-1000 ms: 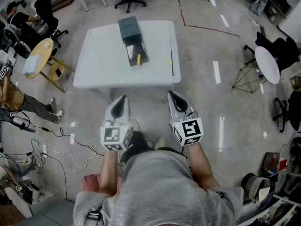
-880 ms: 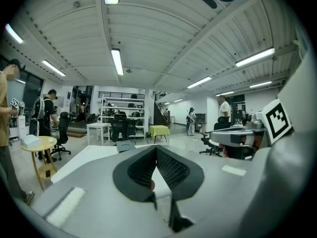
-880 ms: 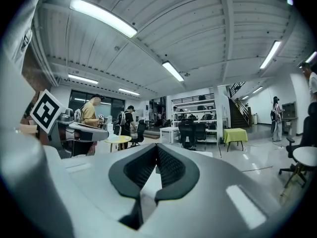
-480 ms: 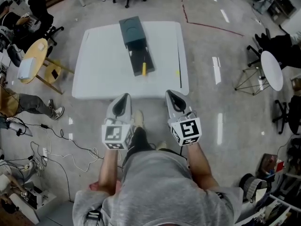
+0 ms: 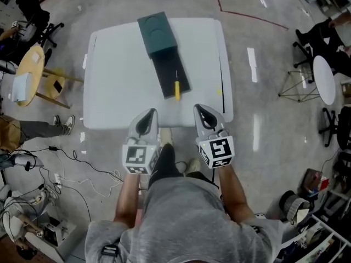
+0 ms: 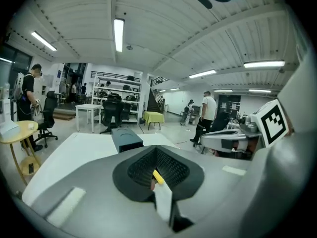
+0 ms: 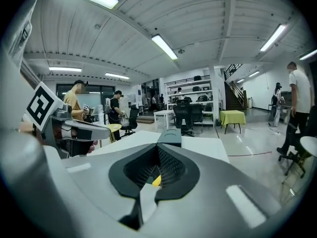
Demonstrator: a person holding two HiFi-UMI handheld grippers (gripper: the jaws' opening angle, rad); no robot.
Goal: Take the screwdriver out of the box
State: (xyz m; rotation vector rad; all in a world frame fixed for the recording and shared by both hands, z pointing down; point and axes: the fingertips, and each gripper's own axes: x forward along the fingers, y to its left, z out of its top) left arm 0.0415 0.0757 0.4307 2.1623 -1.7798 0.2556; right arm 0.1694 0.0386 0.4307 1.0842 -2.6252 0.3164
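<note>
A person is holding the left gripper point(image 5: 151, 113) and the right gripper point(image 5: 198, 109), fingers squeezed together and empty, by the table point(image 5: 118, 89) where a screwdriver point(image 5: 176, 86) is lying in the open box point(image 5: 159, 34)

A white surface point(image 5: 120, 75) stands on a grey floor point(image 5: 263, 147). On it lies a dark green box point(image 5: 159, 34). A thin dark line point(image 5: 221, 64) runs near its right edge.

The worktop point(image 5: 120, 81) is plain white. On it, the box point(image 5: 158, 33) is dark grey-green and its open part near-black. The screwdriver point(image 5: 176, 90) has a yellow handle. At the worktop's near edge, the left tongs point(image 5: 148, 115) and right tongs point(image 5: 201, 110) are pale grey with black ribbed insides. Their marker cubes point(image 5: 137, 158) carry black-and-white squares. The floor point(image 5: 263, 119) is glossy grey, with a red line point(image 5: 252, 18) beyond the worktop.
</note>
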